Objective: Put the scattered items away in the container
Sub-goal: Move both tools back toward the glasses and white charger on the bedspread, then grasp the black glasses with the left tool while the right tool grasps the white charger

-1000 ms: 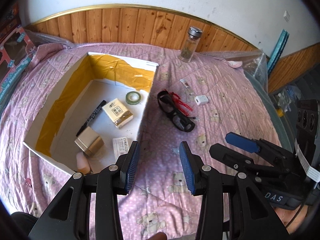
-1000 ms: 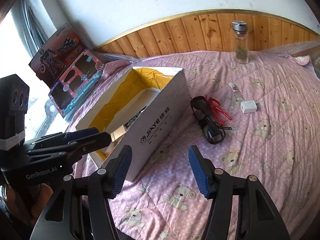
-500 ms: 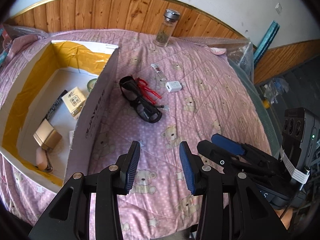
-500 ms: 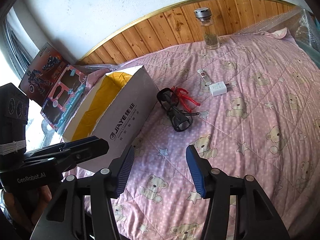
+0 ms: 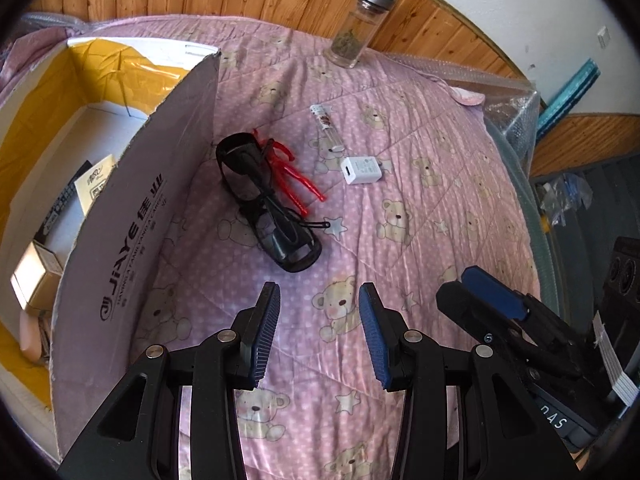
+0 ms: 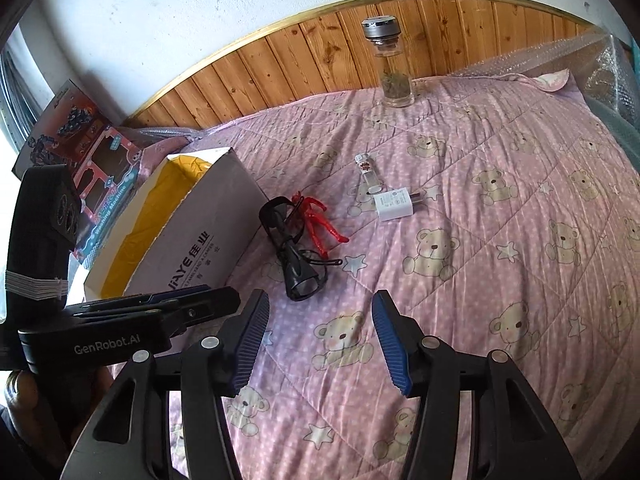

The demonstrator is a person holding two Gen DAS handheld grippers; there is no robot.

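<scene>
An open cardboard box (image 5: 132,216) (image 6: 208,240) with a yellow lining stands on the left of a pink bear-print quilt; small boxes and a paper lie inside it. Beside its wall lie black glasses (image 5: 264,204) (image 6: 290,248) and a red plastic piece (image 5: 294,174) (image 6: 320,220). Farther right are a white charger (image 5: 362,170) (image 6: 394,204) and a small clear tube (image 5: 328,128) (image 6: 368,172). My left gripper (image 5: 320,336) hovers open just short of the glasses. My right gripper (image 6: 320,340) is open beside it, nothing between the pads.
A glass jar with a metal lid (image 5: 358,24) (image 6: 394,64) stands at the quilt's far edge by the wood panelling. A toy box (image 6: 88,176) leans behind the cardboard box. Bubble wrap (image 5: 508,108) covers the quilt's right corner.
Both grippers have moved right and down, from over the box toward the glasses. The box's inside has slid out of the left view. The right jaws narrowed slightly.
</scene>
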